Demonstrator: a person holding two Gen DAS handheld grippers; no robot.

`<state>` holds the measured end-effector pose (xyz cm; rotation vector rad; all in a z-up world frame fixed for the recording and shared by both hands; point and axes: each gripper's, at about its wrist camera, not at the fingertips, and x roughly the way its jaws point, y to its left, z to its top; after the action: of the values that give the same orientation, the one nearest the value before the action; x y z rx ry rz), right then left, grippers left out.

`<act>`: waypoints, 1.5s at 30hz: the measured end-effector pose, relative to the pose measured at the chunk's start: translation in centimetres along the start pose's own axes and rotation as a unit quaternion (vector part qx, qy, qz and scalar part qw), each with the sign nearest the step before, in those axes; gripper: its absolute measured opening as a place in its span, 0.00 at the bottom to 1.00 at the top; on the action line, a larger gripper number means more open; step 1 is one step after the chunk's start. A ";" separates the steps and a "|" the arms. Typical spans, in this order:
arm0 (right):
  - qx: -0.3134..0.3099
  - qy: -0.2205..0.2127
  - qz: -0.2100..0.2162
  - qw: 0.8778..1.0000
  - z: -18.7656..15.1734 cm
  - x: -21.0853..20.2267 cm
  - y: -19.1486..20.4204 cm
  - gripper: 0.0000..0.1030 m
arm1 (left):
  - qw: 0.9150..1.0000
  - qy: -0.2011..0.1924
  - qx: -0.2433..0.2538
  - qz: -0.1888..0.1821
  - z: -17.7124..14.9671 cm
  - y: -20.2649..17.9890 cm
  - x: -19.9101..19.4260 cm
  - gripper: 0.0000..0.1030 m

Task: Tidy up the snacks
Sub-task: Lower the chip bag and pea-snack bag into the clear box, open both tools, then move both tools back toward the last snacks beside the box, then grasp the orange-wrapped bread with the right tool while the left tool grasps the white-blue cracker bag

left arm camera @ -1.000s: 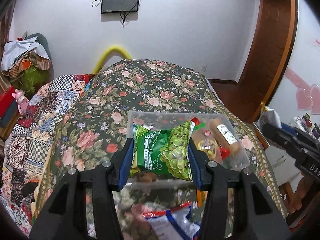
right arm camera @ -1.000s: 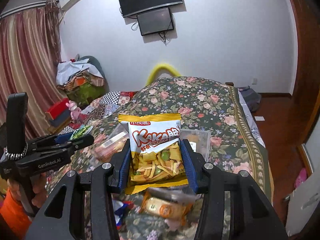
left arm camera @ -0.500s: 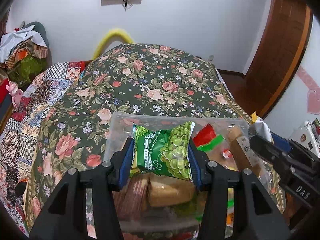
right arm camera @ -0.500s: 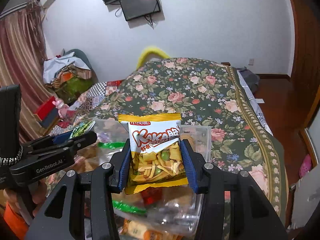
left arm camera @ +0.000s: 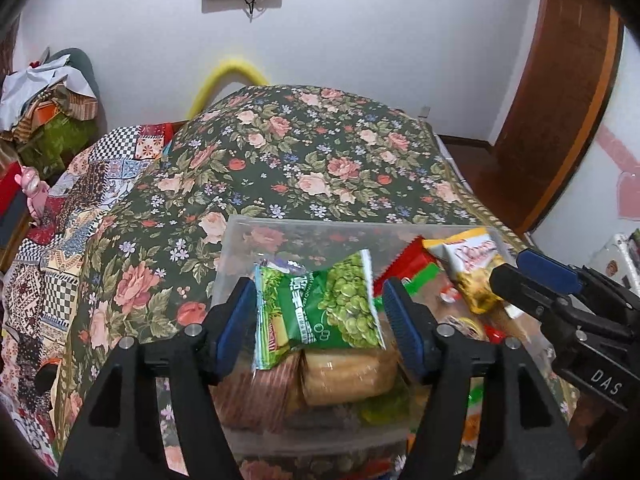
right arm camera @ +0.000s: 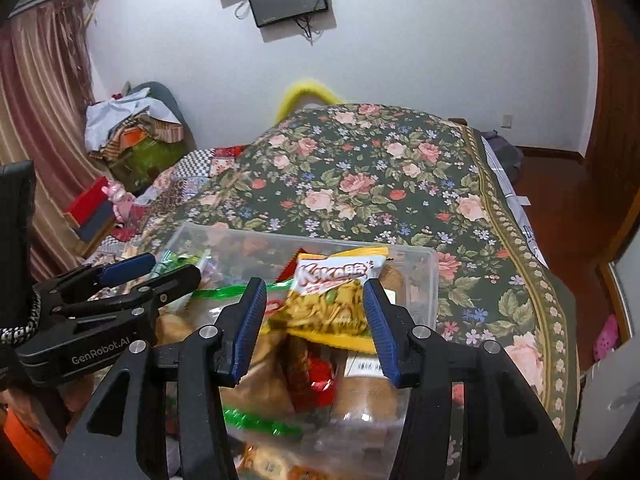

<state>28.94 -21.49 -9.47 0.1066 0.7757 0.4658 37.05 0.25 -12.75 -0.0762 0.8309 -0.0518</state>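
Observation:
A clear plastic bin (left arm camera: 240, 236) (right arm camera: 432, 264) full of snacks sits on the floral bedspread. My left gripper (left arm camera: 320, 320) is open over the bin; the green pea packet (left arm camera: 320, 304) lies loose between its blue pads on top of bread packs. My right gripper (right arm camera: 316, 316) is open too; the yellow-and-white Koka snack bag (right arm camera: 336, 296) lies between its pads on the pile, also in the left wrist view (left arm camera: 472, 268). The right gripper shows at the left view's right edge (left arm camera: 540, 280), the left gripper at the right view's left (right arm camera: 132, 276).
Bread packs (left arm camera: 344, 368), a red-and-green packet (left arm camera: 416, 264) and other wrappers fill the bin. The floral bed (left arm camera: 320, 160) stretches away to a white wall. A patchwork quilt (left arm camera: 60, 220) and a clothes pile (right arm camera: 132, 128) lie left.
Both grippers moved forward over the bin and opened. The green packet and the Koka bag left the pads and now lie in the bin.

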 end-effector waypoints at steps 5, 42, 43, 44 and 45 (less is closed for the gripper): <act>-0.018 -0.016 0.009 1.000 -0.8 -2.8 0.7 0.52 | 1.000 -0.013 0.004 -0.018 -0.7 0.1 -2.8 0.67; -0.068 0.119 0.089 0.987 -13.2 -1.9 2.9 0.66 | 0.996 0.088 0.018 -0.024 -14.9 4.2 -4.5 0.88; -0.076 0.111 0.080 0.988 -13.1 -2.3 3.1 0.66 | 0.995 0.092 0.011 -0.031 -14.9 4.4 -4.6 0.88; -0.081 0.101 0.071 0.989 -12.9 -2.8 3.2 0.66 | 0.995 0.093 0.006 -0.036 -14.9 4.5 -4.8 0.88; -0.084 0.095 0.065 0.990 -12.7 -3.0 3.3 0.66 | 0.995 0.092 0.000 -0.042 -15.0 4.6 -5.0 0.88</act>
<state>17.09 -20.86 -15.71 -0.0462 0.9166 0.6699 22.73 4.49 -19.56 -0.1072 1.0122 -0.1399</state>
